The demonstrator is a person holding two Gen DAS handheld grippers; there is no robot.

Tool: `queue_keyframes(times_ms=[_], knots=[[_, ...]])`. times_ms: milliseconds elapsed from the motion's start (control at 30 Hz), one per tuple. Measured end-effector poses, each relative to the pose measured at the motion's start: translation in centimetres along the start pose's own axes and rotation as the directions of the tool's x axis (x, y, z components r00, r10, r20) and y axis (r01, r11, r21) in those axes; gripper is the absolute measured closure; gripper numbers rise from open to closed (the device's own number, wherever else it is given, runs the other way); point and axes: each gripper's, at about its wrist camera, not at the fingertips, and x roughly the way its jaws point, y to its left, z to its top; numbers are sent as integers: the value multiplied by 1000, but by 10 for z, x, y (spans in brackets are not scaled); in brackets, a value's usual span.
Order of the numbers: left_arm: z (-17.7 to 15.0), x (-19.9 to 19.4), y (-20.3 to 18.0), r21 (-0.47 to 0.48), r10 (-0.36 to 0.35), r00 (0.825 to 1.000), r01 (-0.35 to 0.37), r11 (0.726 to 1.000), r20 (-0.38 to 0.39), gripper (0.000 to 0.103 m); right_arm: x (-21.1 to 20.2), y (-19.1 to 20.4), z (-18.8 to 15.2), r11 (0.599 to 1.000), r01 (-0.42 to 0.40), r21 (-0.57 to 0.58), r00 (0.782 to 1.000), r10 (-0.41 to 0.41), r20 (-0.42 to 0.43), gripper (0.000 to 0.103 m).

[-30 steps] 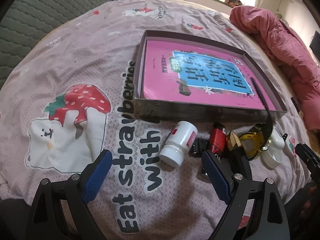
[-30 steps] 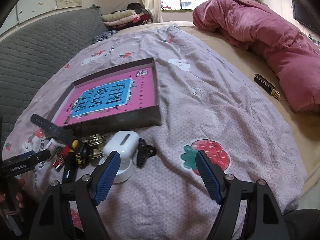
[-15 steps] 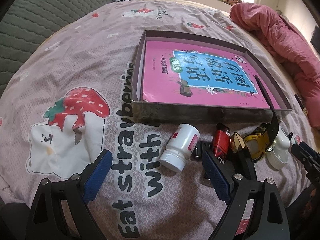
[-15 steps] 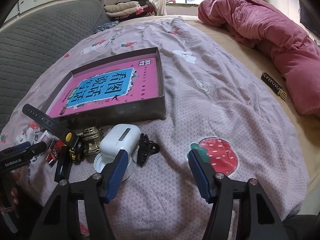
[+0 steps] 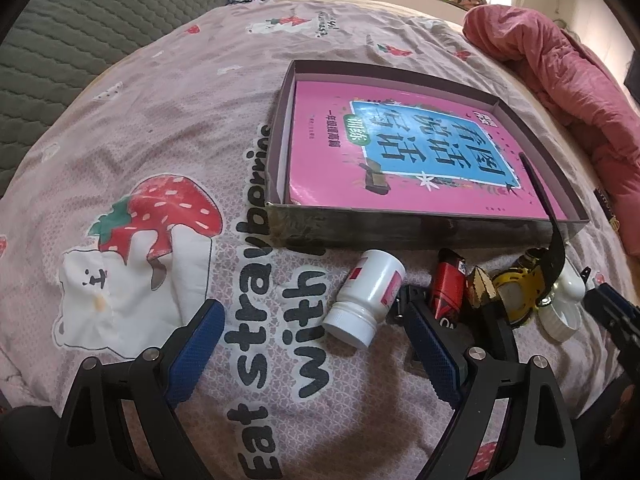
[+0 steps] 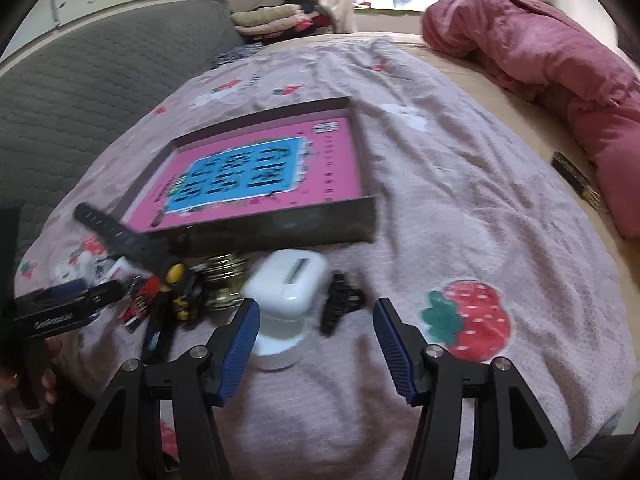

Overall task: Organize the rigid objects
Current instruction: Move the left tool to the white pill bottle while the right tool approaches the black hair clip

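- Right gripper (image 6: 316, 336) hovering low over the pink printed bedspread (image 6: 460, 208), blue-padded jaws apart with nothing between them, just narrowed from a wider gape.
- White rounded plastic case (image 6: 290, 280) with a dark slot on top, perched on a white round cap (image 6: 278, 344), just ahead and slightly left of that gripper; left pad nearly at its edge, contact not clear in the blur.
- Small black claw-shaped clip (image 6: 340, 304) beside the case on the right, straight ahead between the pads.
- Long axis of the case running roughly across the gripper's line, so closing from the sides looks workable after a small shift left.
- Left gripper (image 5: 312, 350) wide apart and empty, over the bedspread lettering; white cylindrical pill bottle (image 5: 366, 298) on its side just ahead, cap end pointing back toward the jaws, axis tilted a little off the gripper's line.
- Right hand judged nearer the case, left hand nearer the bottle.
- Shallow dark cardboard tray (image 6: 280, 228) holding a pink-and-blue book (image 6: 256, 172) directly behind the cluster, the likely destination; near wall to be cleared by lifting.
- Crowding on the left: red lighter (image 5: 446, 284), yellow-and-black watch (image 5: 516, 290) with its strap leaning over the tray wall.
- Open bedspread to the right of the case, free room for a retreat or swing.
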Motion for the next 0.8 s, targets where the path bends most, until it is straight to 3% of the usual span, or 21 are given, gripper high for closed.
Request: queue_keyframes(times_ms=[167, 600, 800], knots=[[1, 2, 0, 3, 10, 1000, -10, 1000, -3, 11, 10, -12, 0, 999, 41, 30, 998, -40, -40, 55], [1, 4, -2, 12, 26, 1000, -26, 1000, 1, 11, 33, -4, 1, 998, 58, 1, 995, -58, -76, 67], [4, 4, 0, 6, 35, 999, -35, 999, 15, 11, 37, -3, 3, 998, 56, -10, 996, -57, -76, 81]])
